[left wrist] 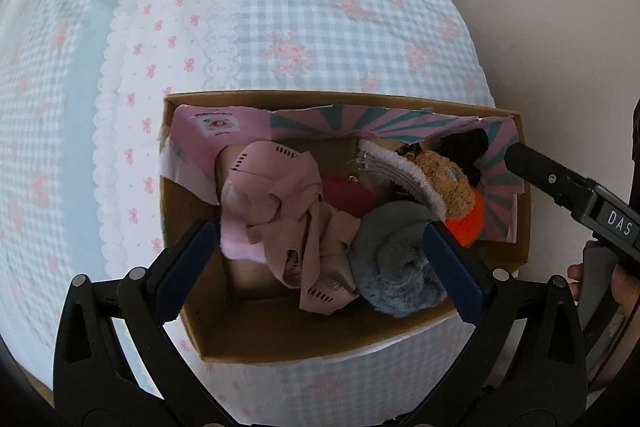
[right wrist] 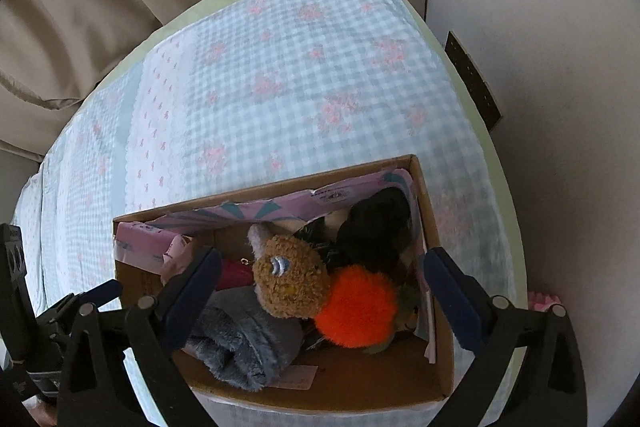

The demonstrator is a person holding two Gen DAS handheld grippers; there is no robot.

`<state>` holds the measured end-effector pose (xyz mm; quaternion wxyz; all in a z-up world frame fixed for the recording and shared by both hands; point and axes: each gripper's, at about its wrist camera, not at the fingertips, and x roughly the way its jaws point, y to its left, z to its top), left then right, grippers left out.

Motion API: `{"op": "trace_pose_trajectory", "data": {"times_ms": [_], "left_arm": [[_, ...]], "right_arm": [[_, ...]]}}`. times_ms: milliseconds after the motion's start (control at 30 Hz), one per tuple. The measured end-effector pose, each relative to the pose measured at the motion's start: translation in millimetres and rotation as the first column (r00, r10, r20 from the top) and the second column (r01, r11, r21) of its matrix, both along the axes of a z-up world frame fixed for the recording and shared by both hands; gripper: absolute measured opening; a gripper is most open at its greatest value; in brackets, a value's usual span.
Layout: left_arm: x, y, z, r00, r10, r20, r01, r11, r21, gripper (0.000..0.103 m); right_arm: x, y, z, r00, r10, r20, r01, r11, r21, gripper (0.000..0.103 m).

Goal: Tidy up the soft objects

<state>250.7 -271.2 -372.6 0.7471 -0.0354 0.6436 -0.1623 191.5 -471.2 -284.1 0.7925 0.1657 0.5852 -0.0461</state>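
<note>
Task status: the soft objects are gathered in the box (left wrist: 524, 211), lower centre of both views, on the checked cloth (left wrist: 320, 7). Visible contents: pink fabric (left wrist: 280, 211) at left, grey plush (left wrist: 392, 259) in the middle, brown toy (right wrist: 292, 279) and orange ball (right wrist: 356, 307) at right, a black item (right wrist: 376, 223) in the upper right corner. No loose soft object shows on the cloth, so the task appears near complete.

Tool status: left gripper (left wrist: 320, 263) is released, jaws wide over the pink fabric and grey plush, gripping neither. Right gripper (right wrist: 320, 303) is likewise spread wide around the toy and ball, pads clear of both.

Not determinable: the red item (left wrist: 344, 195) is mostly buried. The black item's identity is unclear. A pink object (right wrist: 542, 301) at the right edge of the right view is cut off; it may remain to be sorted.
</note>
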Motion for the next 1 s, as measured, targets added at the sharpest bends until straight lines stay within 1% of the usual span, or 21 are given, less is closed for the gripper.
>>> {"op": "trace_pose_trajectory", "data": {"times_ms": [167, 333, 433, 500, 633, 733, 767, 867, 900, 967, 1000], "left_arm": [[-3, 5, 7, 1.000, 0.007, 0.016, -0.007, 1.000, -0.005, 0.103], [-9, 12, 25, 0.999, 0.013, 0.039, -0.013, 1.000, -0.014, 0.103], [-16, 18, 44, 0.997, 0.013, 0.079, -0.011, 1.000, -0.015, 0.103], [-21, 25, 64, 0.993, 0.017, 0.115, -0.015, 1.000, -0.022, 0.103], [-32, 44, 102, 0.983, 0.035, 0.178, -0.030, 0.999, -0.033, 0.103], [-44, 63, 139, 0.967, 0.041, 0.252, -0.038, 0.999, -0.016, 0.103], [-50, 72, 155, 0.958, 0.042, 0.285, -0.040, 0.999, -0.012, 0.103], [-64, 96, 189, 0.936, 0.054, 0.349, -0.053, 0.999, -0.014, 0.103], [-71, 107, 203, 0.924, 0.061, 0.376, -0.058, 0.998, -0.019, 0.103], [-84, 128, 227, 0.901, 0.070, 0.427, -0.067, 0.998, -0.023, 0.103], [-92, 139, 241, 0.884, 0.072, 0.462, -0.073, 0.997, -0.015, 0.103]], "right_arm": [[-6, 6, 6, 1.000, 0.010, 0.005, -0.009, 1.000, -0.011, 0.101], [-14, 14, 26, 1.000, 0.016, 0.026, -0.015, 1.000, -0.025, 0.101], [-21, 22, 45, 0.999, 0.021, 0.047, -0.019, 0.999, -0.035, 0.101], [-26, 28, 60, 0.998, 0.025, 0.060, -0.022, 0.999, -0.044, 0.101], [-40, 51, 103, 0.992, 0.052, 0.114, -0.046, 0.997, -0.056, 0.101], [-51, 72, 134, 0.985, 0.076, 0.157, -0.065, 0.995, -0.074, 0.101], [-58, 83, 148, 0.980, 0.088, 0.176, -0.073, 0.994, -0.086, 0.101], [-76, 114, 187, 0.964, 0.117, 0.238, -0.090, 0.988, -0.124, 0.101], [-81, 121, 196, 0.960, 0.122, 0.253, -0.091, 0.987, -0.132, 0.101], [-95, 142, 221, 0.941, 0.137, 0.308, -0.093, 0.984, -0.153, 0.101], [-101, 151, 230, 0.933, 0.145, 0.329, -0.096, 0.982, -0.160, 0.101]]}}
